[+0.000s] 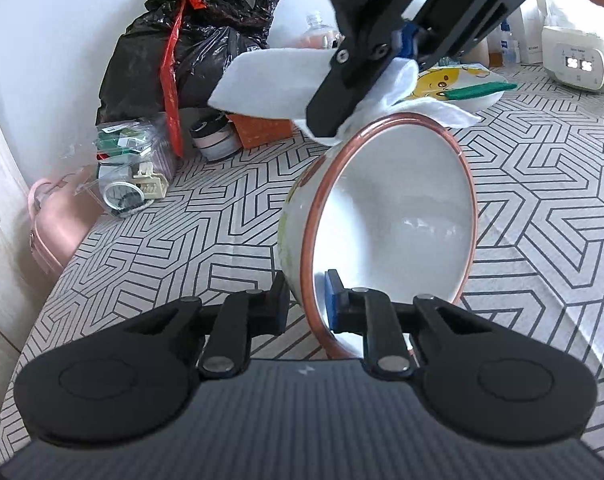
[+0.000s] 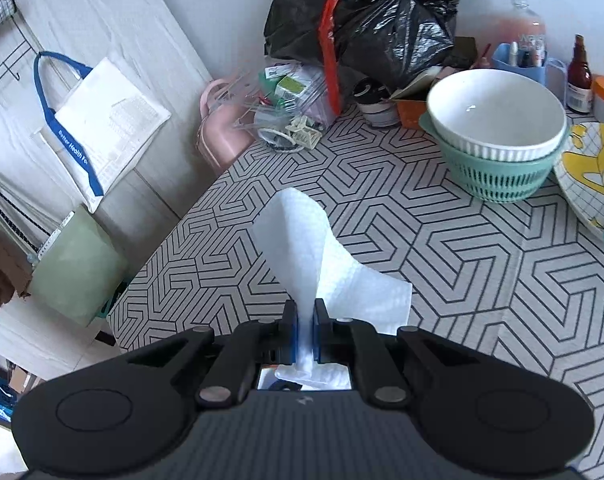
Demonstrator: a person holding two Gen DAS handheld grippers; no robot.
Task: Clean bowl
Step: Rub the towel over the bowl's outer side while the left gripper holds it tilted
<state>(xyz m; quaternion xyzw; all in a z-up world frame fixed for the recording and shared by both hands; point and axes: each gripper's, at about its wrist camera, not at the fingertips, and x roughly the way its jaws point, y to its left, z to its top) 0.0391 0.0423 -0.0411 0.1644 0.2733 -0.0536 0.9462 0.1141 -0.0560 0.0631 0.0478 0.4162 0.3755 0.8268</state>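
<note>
A white bowl point(image 1: 398, 216) with a brown-red rim is held tilted on its side, its opening facing right. My left gripper point(image 1: 308, 300) is shut on the bowl's near rim, one finger inside and one outside. My right gripper point(image 2: 305, 320) is shut on a white paper towel point(image 2: 302, 240). In the left wrist view the right gripper point(image 1: 334, 128) comes down from above, holding the towel point(image 1: 269, 80) just above the bowl's far rim. The bowl is out of the right wrist view.
The table point(image 1: 542, 200) has a geometric-patterned cloth. A black rubbish bag point(image 2: 366, 20) and a clear bag of small items point(image 2: 285, 112) sit at the back. A white bowl in a green strainer point(image 2: 498, 136) and a cartoon plate point(image 2: 594, 172) stand at right. An appliance point(image 1: 578, 60) is far right.
</note>
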